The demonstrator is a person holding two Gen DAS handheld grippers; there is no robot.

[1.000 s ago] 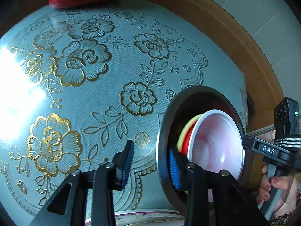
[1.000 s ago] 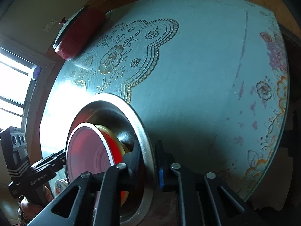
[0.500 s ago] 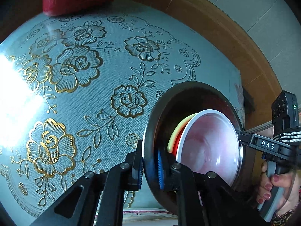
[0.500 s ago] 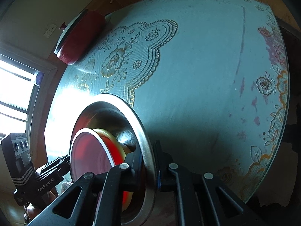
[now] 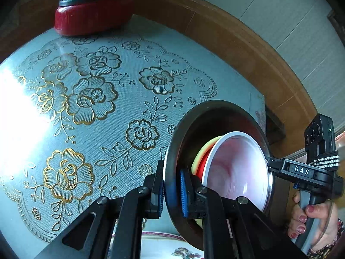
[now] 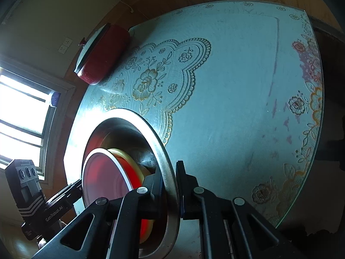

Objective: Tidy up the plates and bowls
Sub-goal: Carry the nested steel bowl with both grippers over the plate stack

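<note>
1. Basin (image 5: 189,129), a wide metal one, is held above the table (image 5: 107,112) between the two grippers, clear of the cloth as far as the fisheye views let me judge; its mouth faces up and its flat rim runs across from one gripper to the other.
2. Bowls are nested inside it: a white-rimmed bowl (image 5: 237,172) with a pinkish inside on top, then a red bowl (image 5: 202,161), then a yellow bowl (image 5: 204,149), all mouth-up like the basin.
3. Left gripper (image 5: 172,192) pinches the basin's rim, one blue pad inside the rim and one outside, pressed tight on the metal.
4. Right gripper (image 6: 170,192) pinches the opposite side of the rim the same way, jaws pressed together on it.
5. Both grippers point steeply down toward the table from opposite sides; in the left view a hand (image 5: 310,222) wraps the right gripper's handle at the frame edge.
6. Pot (image 5: 92,10), red with a grey lid, stands at the table's far edge, well apart from the basin.
7. Plate (image 5: 163,246) with a floral print shows only as a sliver under the left gripper, cut off by the frame.
8. Glare from the window (image 6: 21,112) washes out part of the cloth, and the gripper bodies hide the basin's near side.
</note>
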